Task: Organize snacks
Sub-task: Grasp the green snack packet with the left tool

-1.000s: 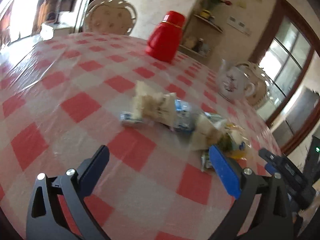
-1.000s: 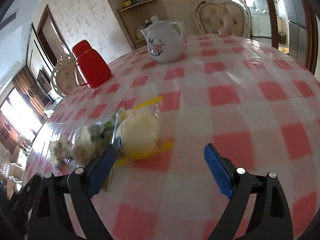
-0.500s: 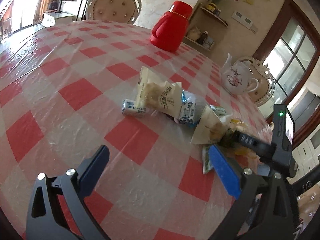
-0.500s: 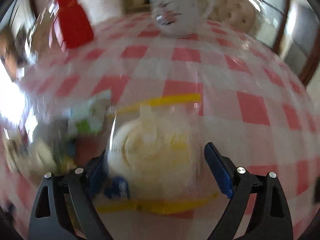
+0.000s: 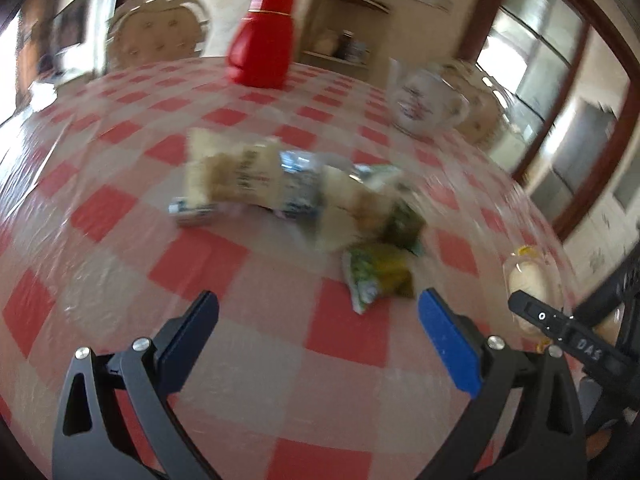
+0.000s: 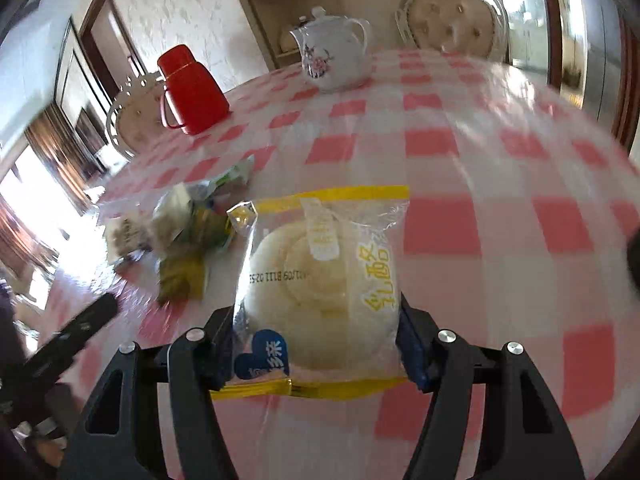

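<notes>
1. A round cream-coloured bun in a clear plastic bag with yellow bands (image 6: pixel 320 284) lies on the red-and-white checked table (image 6: pixel 460 152), close to the camera in the right wrist view, and sits between the blue pads of the right hand-held gripper (image 6: pixel 316 344).
2. The right hand-held gripper's jaws are closing, and both pads meet the sides of the bag.
3. Just left of the bun bag, a loose pile of small wrapped snacks in white, blue, green and yellow packets (image 6: pixel 180 232) sprawls across the table.
4. In the left wrist view the same pile (image 5: pixel 288 188) lies mid-table, with one green-and-yellow packet (image 5: pixel 376 276) nearest the camera, a little apart from the rest.
5. The left hand-held gripper (image 5: pixel 318 328) hovers above bare tablecloth with its jaws wide apart and nothing between them; the green-and-yellow packet lies just beyond its fingertips.
6. At the right edge of the left wrist view, part of the right hand-held gripper (image 5: pixel 560 332) shows with the bun bag (image 5: pixel 528 280) at its tip.
7. Farther back on the table stand a red plastic thermos jug (image 6: pixel 192 92) and a white porcelain teapot with a floral print (image 6: pixel 332 56), well apart from the snacks.
8. Ornate cream-backed chairs (image 6: pixel 452 20) stand beyond the table's far rim.
</notes>
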`<state>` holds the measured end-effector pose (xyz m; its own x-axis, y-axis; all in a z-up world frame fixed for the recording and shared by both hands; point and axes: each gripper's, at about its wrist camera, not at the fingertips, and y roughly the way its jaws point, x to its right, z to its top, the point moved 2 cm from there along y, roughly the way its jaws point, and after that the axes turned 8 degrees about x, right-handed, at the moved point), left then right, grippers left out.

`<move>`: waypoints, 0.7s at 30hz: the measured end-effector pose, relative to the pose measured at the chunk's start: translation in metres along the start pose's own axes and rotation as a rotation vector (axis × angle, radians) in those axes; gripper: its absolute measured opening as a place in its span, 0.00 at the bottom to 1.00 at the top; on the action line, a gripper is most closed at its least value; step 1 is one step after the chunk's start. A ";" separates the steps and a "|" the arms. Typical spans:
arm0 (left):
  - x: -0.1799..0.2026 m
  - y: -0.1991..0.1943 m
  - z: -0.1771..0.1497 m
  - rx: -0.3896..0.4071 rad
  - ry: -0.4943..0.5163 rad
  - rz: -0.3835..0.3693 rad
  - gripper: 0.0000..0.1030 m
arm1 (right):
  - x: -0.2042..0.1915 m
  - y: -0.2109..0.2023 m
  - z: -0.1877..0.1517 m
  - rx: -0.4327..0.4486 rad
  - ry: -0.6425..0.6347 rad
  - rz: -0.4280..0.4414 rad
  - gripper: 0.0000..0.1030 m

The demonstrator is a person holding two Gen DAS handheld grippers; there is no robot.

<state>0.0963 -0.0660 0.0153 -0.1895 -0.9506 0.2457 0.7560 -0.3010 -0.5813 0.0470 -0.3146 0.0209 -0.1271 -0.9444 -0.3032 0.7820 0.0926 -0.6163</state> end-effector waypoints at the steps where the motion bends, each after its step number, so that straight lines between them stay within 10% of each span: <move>1: 0.005 0.001 -0.002 -0.010 0.016 -0.014 0.97 | 0.002 -0.005 -0.002 0.001 0.019 0.010 0.61; 14: 0.050 0.058 0.010 -0.069 0.020 0.142 0.96 | 0.008 -0.028 0.009 0.085 0.144 0.030 0.61; 20: 0.056 0.070 0.008 -0.115 0.076 0.195 0.65 | 0.004 -0.022 0.006 0.060 0.126 0.042 0.61; 21: 0.056 0.069 0.007 -0.109 0.091 0.178 0.47 | 0.004 -0.021 0.005 0.057 0.123 0.041 0.62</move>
<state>0.1426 -0.1396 -0.0054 -0.1185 -0.9909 0.0637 0.7112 -0.1294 -0.6910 0.0336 -0.3217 0.0361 -0.1653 -0.8941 -0.4161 0.8208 0.1092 -0.5607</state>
